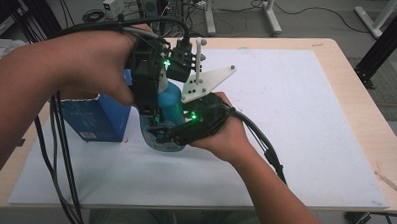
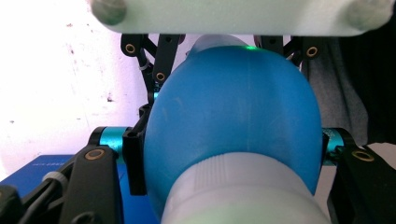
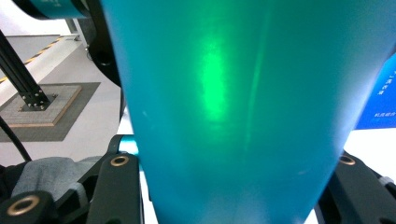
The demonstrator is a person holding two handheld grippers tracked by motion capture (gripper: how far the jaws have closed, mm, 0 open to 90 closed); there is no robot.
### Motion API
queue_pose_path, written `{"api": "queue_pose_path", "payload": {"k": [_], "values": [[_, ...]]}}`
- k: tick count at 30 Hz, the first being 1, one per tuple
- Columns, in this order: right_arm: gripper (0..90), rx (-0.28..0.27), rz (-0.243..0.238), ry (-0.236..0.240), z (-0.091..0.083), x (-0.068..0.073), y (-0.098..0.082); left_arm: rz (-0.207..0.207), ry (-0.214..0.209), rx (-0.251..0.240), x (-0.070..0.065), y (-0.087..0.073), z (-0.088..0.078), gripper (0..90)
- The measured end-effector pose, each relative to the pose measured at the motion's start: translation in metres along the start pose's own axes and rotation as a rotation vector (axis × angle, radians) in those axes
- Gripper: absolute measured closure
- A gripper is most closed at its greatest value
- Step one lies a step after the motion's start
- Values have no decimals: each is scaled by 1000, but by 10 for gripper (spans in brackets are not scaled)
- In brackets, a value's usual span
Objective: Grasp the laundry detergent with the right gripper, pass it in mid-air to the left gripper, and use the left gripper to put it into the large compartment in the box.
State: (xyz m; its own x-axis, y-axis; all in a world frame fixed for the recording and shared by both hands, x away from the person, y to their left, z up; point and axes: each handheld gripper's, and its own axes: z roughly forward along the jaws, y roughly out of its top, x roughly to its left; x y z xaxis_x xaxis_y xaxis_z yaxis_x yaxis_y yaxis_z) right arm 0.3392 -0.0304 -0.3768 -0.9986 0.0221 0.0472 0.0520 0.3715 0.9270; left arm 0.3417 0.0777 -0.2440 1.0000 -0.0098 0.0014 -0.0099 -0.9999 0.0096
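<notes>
Your left gripper [image 1: 154, 118] and right gripper [image 1: 160, 135] both clamp the blue bottle [image 1: 171, 103] (near the desk's left edge). Grasp done; its white cap [image 2: 243, 191] looks not yet off.

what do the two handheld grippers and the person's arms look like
Both grippers are black, each with a small green light. The left gripper trails a bundle of black cables; its fingers are black linkages with brass-coloured pivots and teal cylinders at the joints. The right gripper carries a pale three-cornered plate with round studs and a black cable. The forearms are bare, no sleeves.
</notes>
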Motion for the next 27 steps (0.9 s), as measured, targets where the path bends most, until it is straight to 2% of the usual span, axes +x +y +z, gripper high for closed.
{"api": "queue_pose_path", "payload": {"k": [8, 15, 17, 19, 20, 25, 27], "values": [[458, 0, -13, -3, -3, 0, 0, 7, 2, 4, -2, 3, -2, 388], [422, 20, -19, 24, -7, 0, 1, 14, -13, -4, -2, 7, -3, 388], [377, 32, 2, 37, -10, 0, 1, 19, -11, 5, -2, 8, -2, 388], [328, 61, -7, 30, -13, 0, 0, 17, -11, 20, -1, 9, -2, 388], [321, 63, -1, 42, -15, 1, 0, 19, -9, 18, -1, 9, -2, 387], [251, 76, -6, 13, -26, 2, -1, 15, -18, 21, 1, 9, -3, 387], [232, 99, 0, -7, -33, 1, -2, 11, -21, 19, 1, 9, -4, 387]]}}
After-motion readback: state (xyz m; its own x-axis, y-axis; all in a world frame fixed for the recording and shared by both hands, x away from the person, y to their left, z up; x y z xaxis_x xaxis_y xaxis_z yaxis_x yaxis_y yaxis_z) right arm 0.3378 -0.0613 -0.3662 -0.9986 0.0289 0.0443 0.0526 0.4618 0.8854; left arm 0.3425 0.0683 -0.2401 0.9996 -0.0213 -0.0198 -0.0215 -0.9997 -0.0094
